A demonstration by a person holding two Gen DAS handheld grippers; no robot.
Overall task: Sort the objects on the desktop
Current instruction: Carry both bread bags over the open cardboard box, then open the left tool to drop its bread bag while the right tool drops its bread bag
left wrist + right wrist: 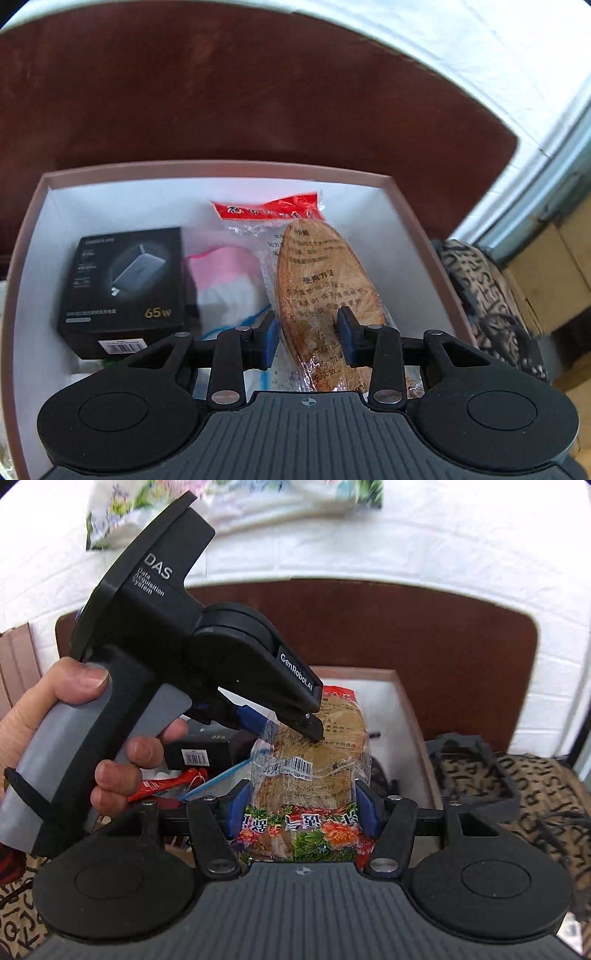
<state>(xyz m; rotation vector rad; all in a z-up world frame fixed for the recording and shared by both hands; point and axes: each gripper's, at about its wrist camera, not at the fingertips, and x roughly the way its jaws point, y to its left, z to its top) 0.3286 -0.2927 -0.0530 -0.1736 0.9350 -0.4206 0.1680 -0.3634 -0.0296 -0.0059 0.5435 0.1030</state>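
Note:
A clear plastic packet of brown insoles (pixel 325 291) with a red header stands tilted in a pink-rimmed white box (pixel 221 170). My left gripper (pixel 308 338) has its blue pads on either side of the packet's lower part, closed on it. In the right wrist view my right gripper (pixel 301 812) is shut on the flowered end of the same packet (pixel 310 760). The left gripper (pixel 280 720) shows there, held by a hand, its fingers pinching the packet from above. A black 65W charger box (pixel 125 288) lies in the box at the left.
A pink and white bag (pixel 225 280) lies between the charger box and the packet. The box sits before a dark brown board (pixel 258 92) against a white wall. A patterned cloth (pixel 535 794) with a dark frame lies to the right. A red wrapper (pixel 173 782) lies in the box.

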